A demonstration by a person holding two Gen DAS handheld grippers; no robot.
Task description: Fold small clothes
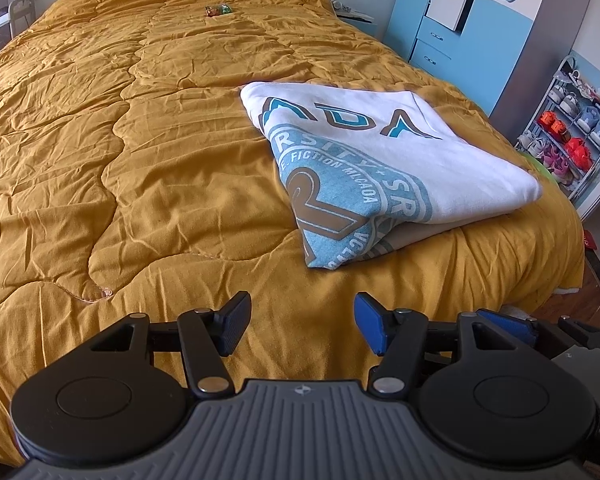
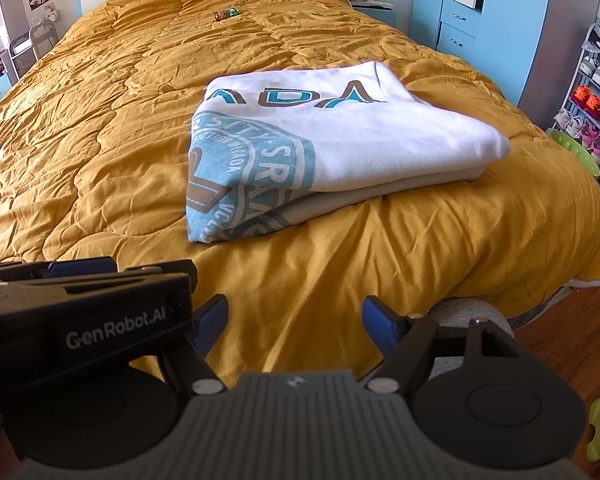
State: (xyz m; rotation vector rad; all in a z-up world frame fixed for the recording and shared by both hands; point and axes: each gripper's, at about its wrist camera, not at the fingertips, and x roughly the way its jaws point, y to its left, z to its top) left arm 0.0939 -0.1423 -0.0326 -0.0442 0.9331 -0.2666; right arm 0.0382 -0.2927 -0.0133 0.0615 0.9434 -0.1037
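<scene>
Both grippers, left (image 1: 302,326) and right (image 2: 294,326), spread empty; folded white sweatshirt (image 1: 384,168), seemingly done, lies well ahead on quilt (image 1: 140,160).

The folded shirt (image 1: 380,160) hides its own lower layers, and the fold cuts its printed lettering into fragments. A small colourful item (image 1: 219,9) far up the bed (image 1: 120,140) is too small to identify, perhaps a wrapper. In the right wrist view, the left tool (image 2: 84,312) covers the right tool's (image 2: 294,322) left finger base. The shoe rack (image 2: 596,112) is cut off by the frame edge.
</scene>
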